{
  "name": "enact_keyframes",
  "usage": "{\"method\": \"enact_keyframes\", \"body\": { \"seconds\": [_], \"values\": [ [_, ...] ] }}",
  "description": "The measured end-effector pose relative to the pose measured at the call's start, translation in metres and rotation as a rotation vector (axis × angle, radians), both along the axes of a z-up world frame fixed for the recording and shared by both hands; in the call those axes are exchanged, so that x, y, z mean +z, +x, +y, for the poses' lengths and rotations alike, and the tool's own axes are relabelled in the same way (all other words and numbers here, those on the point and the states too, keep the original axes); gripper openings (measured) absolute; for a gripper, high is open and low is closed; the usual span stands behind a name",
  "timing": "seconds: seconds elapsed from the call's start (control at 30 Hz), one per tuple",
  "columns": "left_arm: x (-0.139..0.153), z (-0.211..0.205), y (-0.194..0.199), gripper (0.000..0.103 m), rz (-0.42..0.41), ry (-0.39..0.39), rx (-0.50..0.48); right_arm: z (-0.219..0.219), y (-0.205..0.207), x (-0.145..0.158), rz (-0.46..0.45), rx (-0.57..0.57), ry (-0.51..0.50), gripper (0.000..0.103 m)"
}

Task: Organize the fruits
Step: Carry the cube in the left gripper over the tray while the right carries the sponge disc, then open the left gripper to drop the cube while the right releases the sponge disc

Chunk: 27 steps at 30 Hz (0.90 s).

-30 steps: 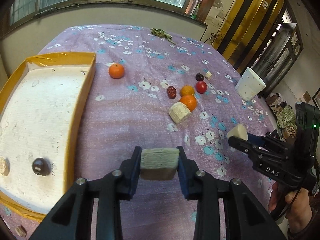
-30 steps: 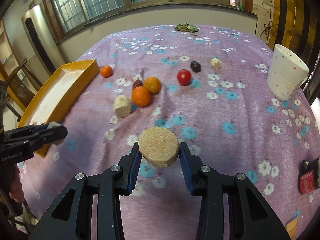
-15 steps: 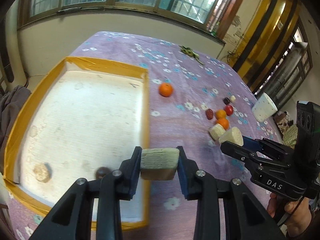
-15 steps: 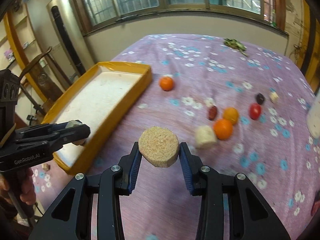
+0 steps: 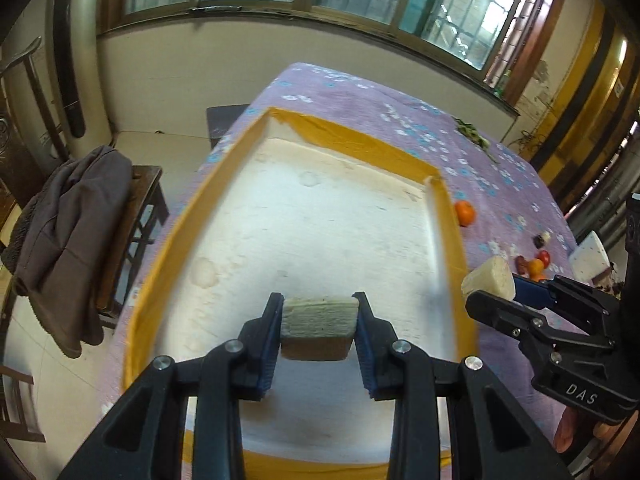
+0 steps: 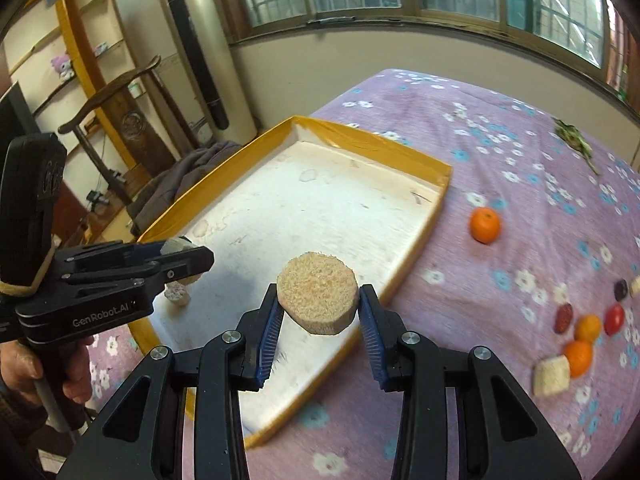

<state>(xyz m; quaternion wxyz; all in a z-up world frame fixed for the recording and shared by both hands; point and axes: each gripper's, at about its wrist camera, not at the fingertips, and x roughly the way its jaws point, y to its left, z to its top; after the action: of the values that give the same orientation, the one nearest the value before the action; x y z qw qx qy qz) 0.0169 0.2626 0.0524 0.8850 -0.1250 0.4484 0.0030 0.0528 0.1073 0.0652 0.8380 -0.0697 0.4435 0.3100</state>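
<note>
Fruits like the small orange [image 6: 485, 225] sit on the purple flowered cloth [image 6: 500, 128], well apart from the yellow tray [image 6: 372, 142]. We hold two pale chunks over that tray. Our left gripper [image 5: 319, 330] squeezes a blocky beige piece [image 5: 319, 332], and our right gripper [image 6: 319, 310] squeezes a round crumbly slice [image 6: 318, 292]. We think a piece could slip or crumble if we squeeze too softly or too hard. It might also bump the tray wall. The tray floor looks white, rough and stained. The orange looks smooth and round.
</note>
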Motion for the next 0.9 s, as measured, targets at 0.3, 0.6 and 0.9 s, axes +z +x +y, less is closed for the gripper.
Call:
{"method": "enact_keyframes", "body": {
  "seconds": [0.3, 0.6, 0.9],
  "values": [
    [-0.018, 0.028, 0.017, 0.036, 0.048, 0.029, 0.014, 0.039, 0.015, -0.036, 0.075, 0.019, -0.055, 0.037],
    [-0.029, 0.023, 0.025, 0.036, 0.076, 0.089, -0.033, 0.043, 0.018, -0.047, 0.087, 0.002, -0.089, 0.037],
    [-0.032, 0.02, 0.024, 0.038, 0.082, 0.134, -0.028, 0.042, 0.016, -0.046, 0.066, -0.001, -0.122, 0.043]
  ]
}}
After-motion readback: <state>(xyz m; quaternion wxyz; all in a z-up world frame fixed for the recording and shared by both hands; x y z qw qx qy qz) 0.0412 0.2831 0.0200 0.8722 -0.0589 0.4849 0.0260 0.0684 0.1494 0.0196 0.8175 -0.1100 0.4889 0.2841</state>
